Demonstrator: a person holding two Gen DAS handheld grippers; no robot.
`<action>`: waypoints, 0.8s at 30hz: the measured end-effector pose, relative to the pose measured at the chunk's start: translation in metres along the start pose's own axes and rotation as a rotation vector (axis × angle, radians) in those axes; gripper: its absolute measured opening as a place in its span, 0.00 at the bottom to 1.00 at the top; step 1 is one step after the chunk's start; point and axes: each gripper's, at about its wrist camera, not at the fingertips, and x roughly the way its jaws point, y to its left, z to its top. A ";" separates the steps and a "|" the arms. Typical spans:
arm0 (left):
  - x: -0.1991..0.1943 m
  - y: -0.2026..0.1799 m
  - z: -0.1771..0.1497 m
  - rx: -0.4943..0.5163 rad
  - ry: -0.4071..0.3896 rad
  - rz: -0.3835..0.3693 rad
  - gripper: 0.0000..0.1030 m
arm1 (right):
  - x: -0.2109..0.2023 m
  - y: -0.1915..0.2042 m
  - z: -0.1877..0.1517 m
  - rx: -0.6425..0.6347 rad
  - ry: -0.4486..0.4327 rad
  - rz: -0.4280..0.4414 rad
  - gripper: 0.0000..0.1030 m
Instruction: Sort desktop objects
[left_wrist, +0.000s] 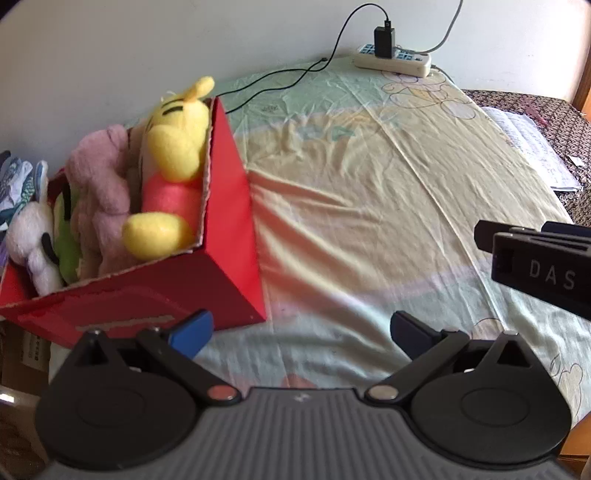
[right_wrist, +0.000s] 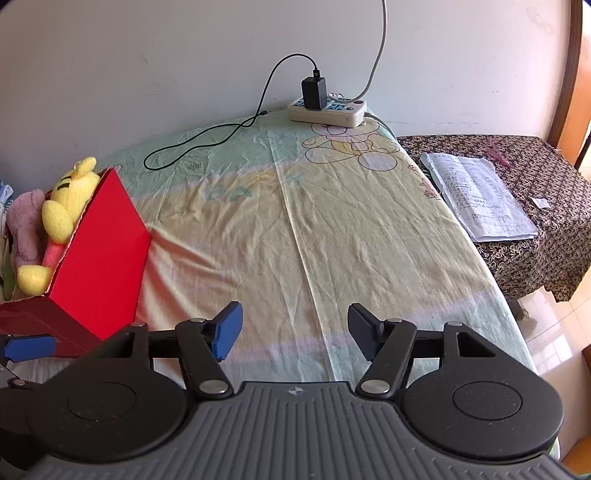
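Note:
A red box (left_wrist: 221, 236) stands at the left of the cloth-covered table and also shows in the right wrist view (right_wrist: 99, 254). It holds a yellow bear plush (left_wrist: 173, 147), a pink plush (left_wrist: 99, 184), a white dog plush (left_wrist: 33, 236) and a green plush (left_wrist: 66, 236). My left gripper (left_wrist: 299, 332) is open and empty, just right of the box's near corner. My right gripper (right_wrist: 293, 328) is open and empty above the bare cloth; its body shows at the right of the left wrist view (left_wrist: 543, 266).
A white power strip (right_wrist: 327, 110) with a black charger (right_wrist: 314, 92) and a looping black cable (right_wrist: 207, 140) lies at the back by the wall. A stack of papers (right_wrist: 476, 195) lies on a patterned side table (right_wrist: 546, 206) at right.

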 end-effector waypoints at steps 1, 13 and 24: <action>0.002 0.002 -0.001 -0.009 0.009 0.006 0.99 | 0.002 0.002 0.000 -0.006 0.005 0.001 0.65; 0.014 0.050 -0.021 -0.113 0.070 0.048 0.99 | 0.017 0.056 -0.008 -0.110 0.068 0.069 0.67; 0.016 0.124 -0.040 -0.149 0.089 0.050 0.99 | 0.015 0.127 -0.020 -0.152 0.096 0.086 0.67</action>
